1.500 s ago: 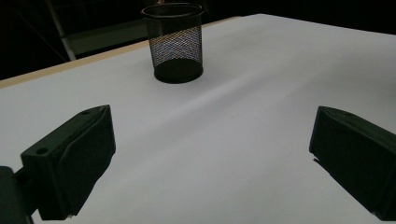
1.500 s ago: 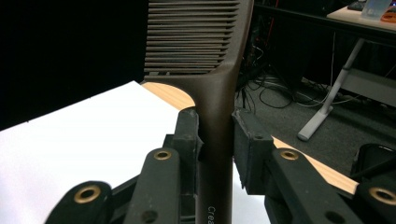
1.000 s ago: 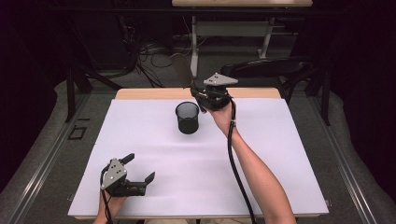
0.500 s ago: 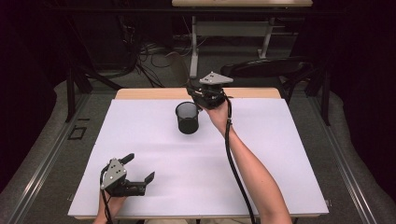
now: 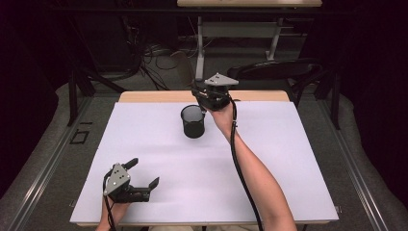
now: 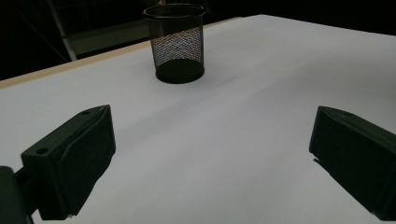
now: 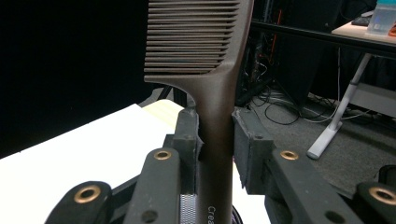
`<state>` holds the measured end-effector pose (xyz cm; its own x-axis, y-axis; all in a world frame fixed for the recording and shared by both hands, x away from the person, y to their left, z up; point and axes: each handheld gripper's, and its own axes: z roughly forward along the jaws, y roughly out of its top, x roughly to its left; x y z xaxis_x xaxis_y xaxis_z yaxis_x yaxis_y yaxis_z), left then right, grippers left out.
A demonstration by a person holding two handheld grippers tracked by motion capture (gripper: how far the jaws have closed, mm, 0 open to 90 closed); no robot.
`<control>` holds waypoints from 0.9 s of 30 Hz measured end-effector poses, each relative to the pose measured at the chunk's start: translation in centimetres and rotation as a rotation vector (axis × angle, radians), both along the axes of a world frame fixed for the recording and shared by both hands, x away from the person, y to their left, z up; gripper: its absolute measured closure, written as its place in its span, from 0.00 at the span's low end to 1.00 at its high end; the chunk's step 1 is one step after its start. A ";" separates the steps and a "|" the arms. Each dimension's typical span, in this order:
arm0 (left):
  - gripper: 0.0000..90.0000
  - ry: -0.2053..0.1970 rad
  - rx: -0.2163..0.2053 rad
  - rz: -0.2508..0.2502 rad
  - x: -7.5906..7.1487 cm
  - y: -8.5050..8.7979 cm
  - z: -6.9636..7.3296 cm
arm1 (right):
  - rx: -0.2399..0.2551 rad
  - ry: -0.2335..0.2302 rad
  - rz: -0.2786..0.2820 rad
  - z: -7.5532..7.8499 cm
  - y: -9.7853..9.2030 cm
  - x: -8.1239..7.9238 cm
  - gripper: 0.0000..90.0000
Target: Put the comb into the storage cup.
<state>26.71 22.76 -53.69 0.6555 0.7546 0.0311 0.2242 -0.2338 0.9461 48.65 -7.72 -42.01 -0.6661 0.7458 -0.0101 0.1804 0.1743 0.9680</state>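
A black mesh cup (image 5: 193,121) stands upright on the white table cover (image 5: 269,159), toward the far middle. Just behind and right of it, my right gripper (image 5: 203,94) is raised above the table and shut on the handle of a brown comb (image 7: 210,70). The comb's teeth point up and away from the jaws, and its toothed end (image 5: 181,67) sticks out beyond the table's far edge. My left gripper (image 5: 142,174) rests near the front left of the table, open with nothing between its jaws. In the left gripper view (image 6: 210,154), the cup (image 6: 176,42) stands well ahead.
A wooden strip (image 5: 159,96) runs along the table's far edge. Beyond it are a dark chair (image 5: 279,70), white desk legs (image 5: 199,43) and cables on the floor. The white cover stretches wide to the right of my right forearm (image 5: 255,178).
The right gripper with the comb has edged slightly to the left, nearer over the cup. The left gripper has stayed put.
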 end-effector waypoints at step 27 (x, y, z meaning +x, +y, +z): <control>0.01 0.000 0.000 -0.003 0.0 0.1 0.0 | 0.035 -0.028 0.012 -1.1 0.8 0.6 0.81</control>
